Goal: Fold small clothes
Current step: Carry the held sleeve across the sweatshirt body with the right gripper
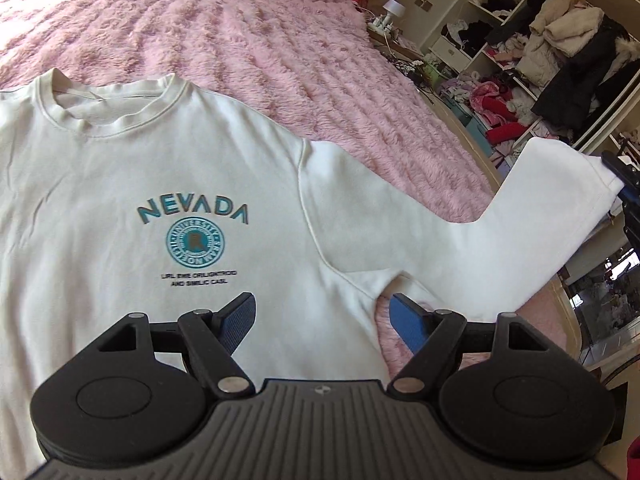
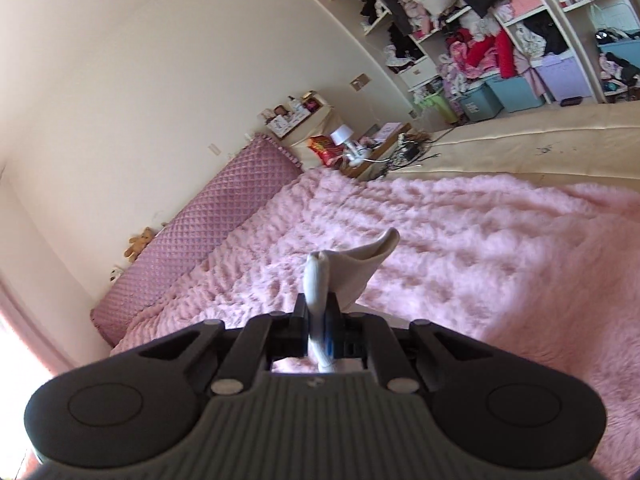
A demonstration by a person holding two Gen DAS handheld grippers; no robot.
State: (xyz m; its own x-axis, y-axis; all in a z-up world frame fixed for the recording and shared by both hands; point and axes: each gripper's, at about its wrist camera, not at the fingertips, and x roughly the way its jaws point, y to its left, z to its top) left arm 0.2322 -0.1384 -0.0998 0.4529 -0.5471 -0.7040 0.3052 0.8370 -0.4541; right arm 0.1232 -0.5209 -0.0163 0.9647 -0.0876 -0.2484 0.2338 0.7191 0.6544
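A white sweatshirt (image 1: 120, 168) with teal "NEVADA" print lies front up on the pink fluffy blanket (image 1: 248, 24). Its sleeve (image 1: 552, 184) is lifted off the bed at the right, pinched at the cuff by my right gripper (image 1: 618, 178). In the right wrist view that right gripper (image 2: 318, 320) is shut on the white cuff (image 2: 352, 268), which sticks up between the pads. My left gripper (image 1: 324, 320) hovers open above the shirt's armpit area, nothing between its blue pads.
Open wardrobe shelves (image 1: 540, 60) stuffed with clothes stand beyond the bed's right side. A nightstand with a small lamp (image 2: 342, 134) and a red snack bag sits by the headboard. A long purple pillow (image 2: 208, 224) lies along the wall.
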